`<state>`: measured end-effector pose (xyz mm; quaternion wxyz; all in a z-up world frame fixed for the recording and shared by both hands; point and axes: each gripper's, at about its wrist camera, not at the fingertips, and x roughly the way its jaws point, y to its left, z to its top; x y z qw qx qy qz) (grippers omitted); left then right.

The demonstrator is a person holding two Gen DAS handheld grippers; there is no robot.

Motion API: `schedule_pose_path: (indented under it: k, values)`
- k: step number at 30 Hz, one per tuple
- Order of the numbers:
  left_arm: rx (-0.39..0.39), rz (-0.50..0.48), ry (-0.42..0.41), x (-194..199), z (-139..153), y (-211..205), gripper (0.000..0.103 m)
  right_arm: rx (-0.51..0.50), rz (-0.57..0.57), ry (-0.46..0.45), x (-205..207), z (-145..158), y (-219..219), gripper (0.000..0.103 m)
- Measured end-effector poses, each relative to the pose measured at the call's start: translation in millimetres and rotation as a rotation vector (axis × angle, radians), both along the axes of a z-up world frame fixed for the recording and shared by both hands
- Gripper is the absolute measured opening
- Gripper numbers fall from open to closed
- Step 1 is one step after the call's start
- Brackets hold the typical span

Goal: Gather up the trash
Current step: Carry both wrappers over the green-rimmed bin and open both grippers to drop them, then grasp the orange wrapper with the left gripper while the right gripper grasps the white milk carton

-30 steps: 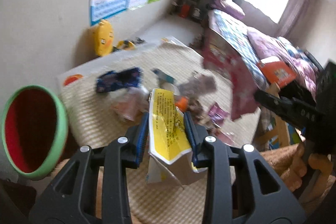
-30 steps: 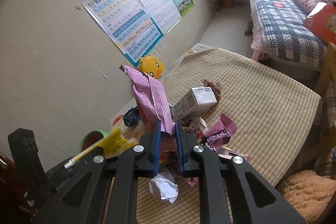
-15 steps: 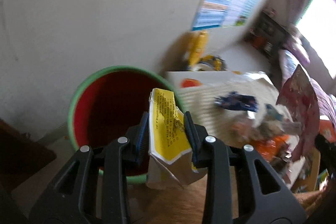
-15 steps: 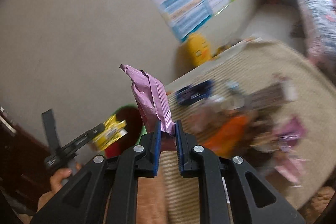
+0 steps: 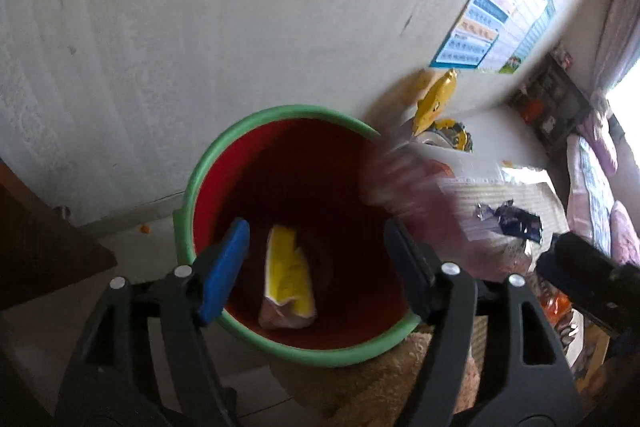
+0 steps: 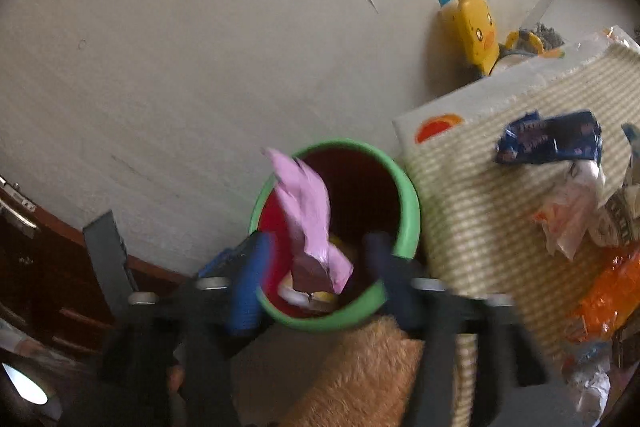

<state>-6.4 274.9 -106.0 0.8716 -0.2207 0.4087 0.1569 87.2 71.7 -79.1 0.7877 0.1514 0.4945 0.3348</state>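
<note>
A red bin with a green rim (image 5: pixel 208 163) (image 6: pixel 412 199) stands on the floor by the wall. My left gripper (image 5: pixel 316 251) is open right above it, and the yellow wrapper (image 5: pixel 288 271) lies loose inside. My right gripper (image 6: pixel 316 267) is open over the bin too, and the pink wrapper (image 6: pixel 308 211) is free between its jaws, dropping into the bin. That wrapper shows as a pink blur (image 5: pixel 412 183) in the left wrist view.
A checked mat (image 6: pixel 480 211) beside the bin holds more trash: a dark blue wrapper (image 6: pixel 548 143), crumpled clear and white wrappers (image 6: pixel 576 211), an orange wrapper (image 6: pixel 608 291). A yellow duck toy (image 6: pixel 476 31) leans on the wall. A brown fuzzy rug (image 6: pixel 360 375) lies below the bin.
Both grippers swung from the mat over to the bin and opened. The yellow wrapper fell into the bin and the pink wrapper is let go.
</note>
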Motion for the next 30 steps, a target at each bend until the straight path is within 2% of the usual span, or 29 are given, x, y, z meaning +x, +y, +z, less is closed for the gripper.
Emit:
schedule_pose_path:
  k: [4, 9, 13, 17, 19, 21, 23, 27, 30]
  values:
    - [-0.004, -0.002, -0.002, 0, 1, 0, 0.067, -0.046, 0.009, -0.049, -5, 7, -4, 0.061]
    - [-0.023, -0.059, 0.000, 8, 1, -19, 0.067, -0.135, -0.033, -0.104, -22, 16, -56, 0.061]
    - [-0.019, -0.134, -0.003, 14, 5, -44, 0.067, -0.229, -0.131, -0.101, -25, 18, -121, 0.061]
    - [-0.015, -0.228, -0.004, 18, 9, -78, 0.067, -0.348, -0.271, -0.100, -28, 15, -189, 0.062]
    - [-0.008, -0.285, 0.002, 22, 10, -99, 0.067, -0.381, -0.369, -0.066, -29, 4, -224, 0.065]
    - [-0.008, -0.382, 0.015, 26, 10, -130, 0.067, -0.340, -0.460, 0.021, -29, -11, -256, 0.066]
    - [-0.005, -0.480, 0.036, 29, 8, -162, 0.064, -0.282, -0.501, 0.090, -30, -21, -275, 0.066]
    - [-0.003, -0.640, 0.060, 37, 3, -220, 0.061, -0.196, -0.525, 0.186, -30, -42, -292, 0.066]
    - [0.043, -0.740, 0.082, 49, -7, -263, 0.058, -0.117, -0.535, 0.215, -30, -42, -298, 0.066]
